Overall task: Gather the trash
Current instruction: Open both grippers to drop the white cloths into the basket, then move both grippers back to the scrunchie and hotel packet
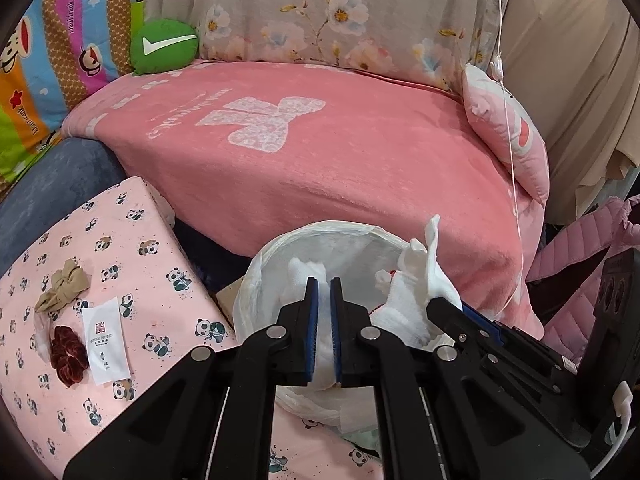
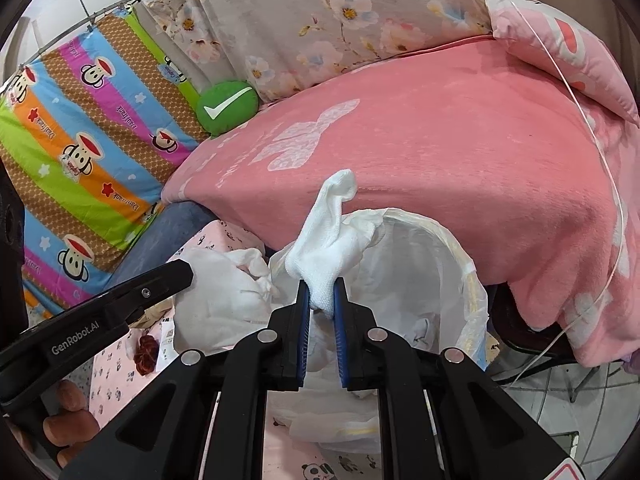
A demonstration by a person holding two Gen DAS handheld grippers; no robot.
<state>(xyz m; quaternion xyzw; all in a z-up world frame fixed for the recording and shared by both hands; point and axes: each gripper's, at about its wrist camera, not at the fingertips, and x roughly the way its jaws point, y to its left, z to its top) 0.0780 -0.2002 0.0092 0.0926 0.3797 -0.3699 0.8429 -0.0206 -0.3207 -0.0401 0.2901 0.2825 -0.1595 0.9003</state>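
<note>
A white plastic trash bag stands open in front of the pink blanket, with crumpled white tissue inside. My left gripper is shut, pinching the bag's near rim between its blue pads. In the right wrist view it reaches in from the left to the bunched side of the bag. My right gripper is shut on a white crumpled paper towel, held just over the bag's mouth. The left wrist view shows that towel at the bag's right rim, with the right gripper behind it.
On the pink panda-print surface to the left lie a beige scrunchie, a dark red scrunchie and a white hotel sachet. Behind the bag are a pink blanket, a green cushion and a pink pillow. A thin white cable hangs at right.
</note>
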